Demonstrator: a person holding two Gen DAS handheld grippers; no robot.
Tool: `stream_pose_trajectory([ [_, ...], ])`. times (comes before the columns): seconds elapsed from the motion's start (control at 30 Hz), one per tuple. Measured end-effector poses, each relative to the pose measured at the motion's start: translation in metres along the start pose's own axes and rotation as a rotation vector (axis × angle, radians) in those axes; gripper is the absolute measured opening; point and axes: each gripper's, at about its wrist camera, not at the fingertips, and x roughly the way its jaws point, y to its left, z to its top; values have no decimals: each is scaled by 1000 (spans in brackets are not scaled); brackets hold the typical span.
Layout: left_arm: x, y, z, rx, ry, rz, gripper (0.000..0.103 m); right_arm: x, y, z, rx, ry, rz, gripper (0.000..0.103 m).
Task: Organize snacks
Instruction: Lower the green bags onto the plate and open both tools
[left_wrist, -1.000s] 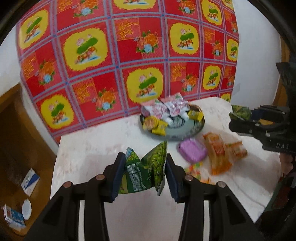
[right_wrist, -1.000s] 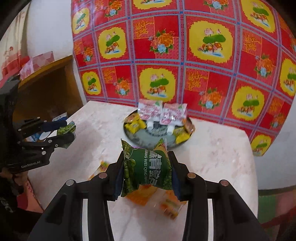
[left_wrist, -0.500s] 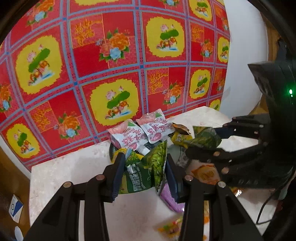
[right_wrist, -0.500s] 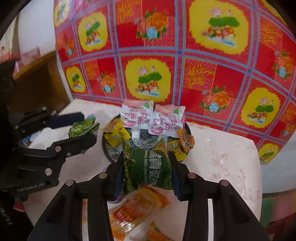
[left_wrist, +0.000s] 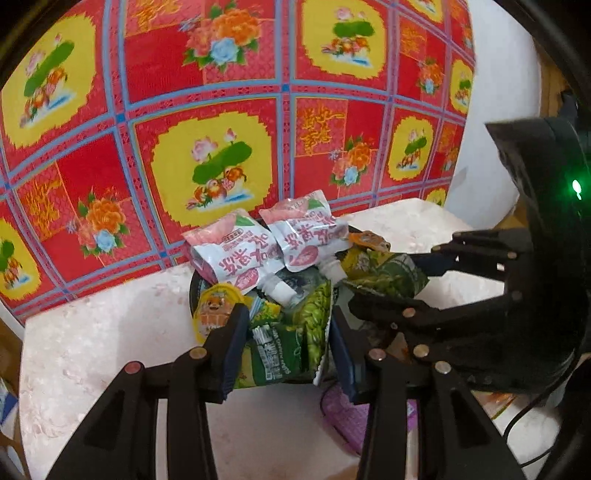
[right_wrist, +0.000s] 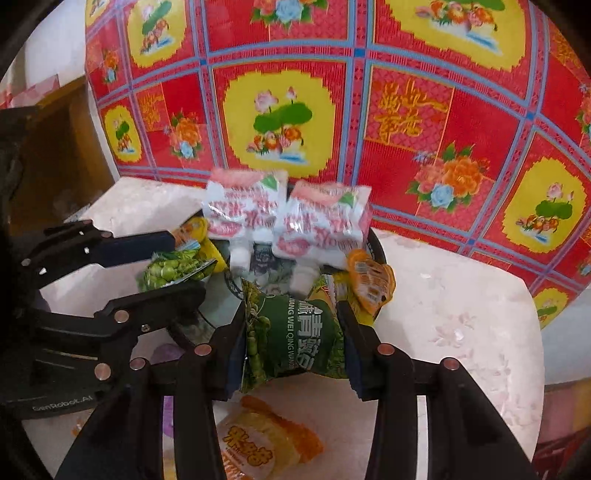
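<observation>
Hovering over the plate (right_wrist: 378, 242), two green pea packets (left_wrist: 288, 339) (right_wrist: 295, 336) are clamped by the left gripper (left_wrist: 286, 341) and right gripper (right_wrist: 291, 332); probably both get lowered and let go next.

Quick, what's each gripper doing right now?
Left gripper: closed on a green pea snack packet.
Right gripper: closed on another green pea packet.

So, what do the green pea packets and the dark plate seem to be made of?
Green pea packets: thin printed plastic film, probably; they crumple between the jaws and show sheen. Dark plate: hard and glossy, perhaps melamine or glazed ceramic; the material cannot be told for certain.
</observation>
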Motion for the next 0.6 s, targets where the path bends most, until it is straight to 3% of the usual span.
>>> stream_pose_trajectory([
  [0.17,-1,-5,-2,32,-6,14,45,-2,-1,-1,13,-26,-29,52],
  [0.6,-4,1,-1,-13,6,-4,57,-3,-4,-3,24,-32,-20,62],
])
